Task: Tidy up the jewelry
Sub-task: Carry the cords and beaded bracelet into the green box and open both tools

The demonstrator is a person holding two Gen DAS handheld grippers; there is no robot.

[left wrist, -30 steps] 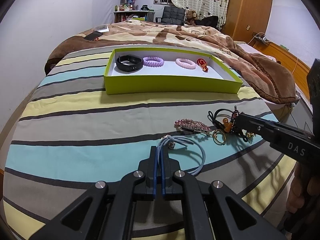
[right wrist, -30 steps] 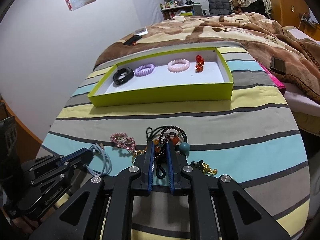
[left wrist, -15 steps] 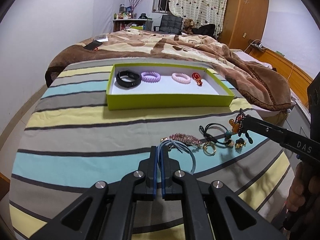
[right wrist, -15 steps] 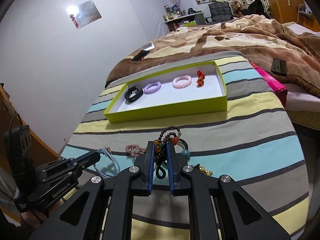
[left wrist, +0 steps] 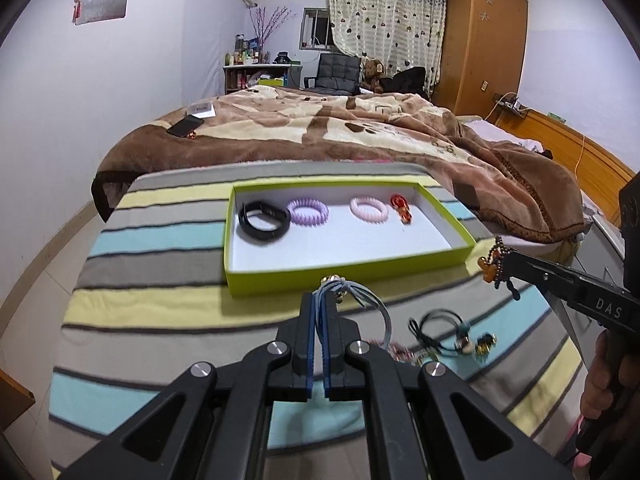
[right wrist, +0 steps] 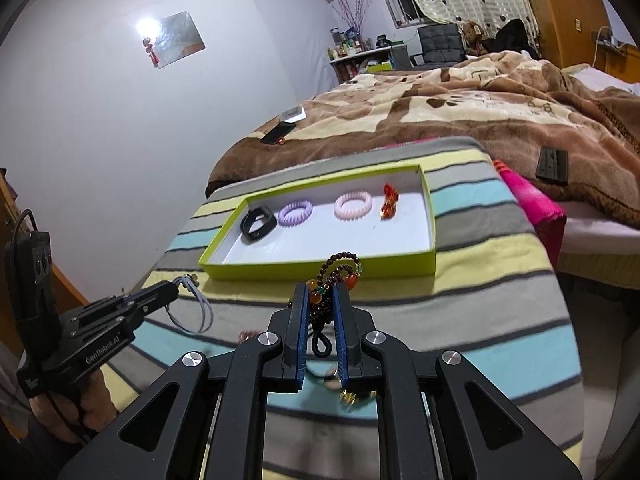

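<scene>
Between left gripper [left wrist: 319, 312] jaws — blue cord bracelet [left wrist: 362, 300]; right gripper [right wrist: 320, 300] — bead bracelet [right wrist: 338, 276].

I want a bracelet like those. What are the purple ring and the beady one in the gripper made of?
The purple ring looks like soft, matte plastic coil: its surface is ribbed all round. The beady one in the right gripper looks like dark polished wood beads with glossy orange stone or glass ones on black cord.
</scene>
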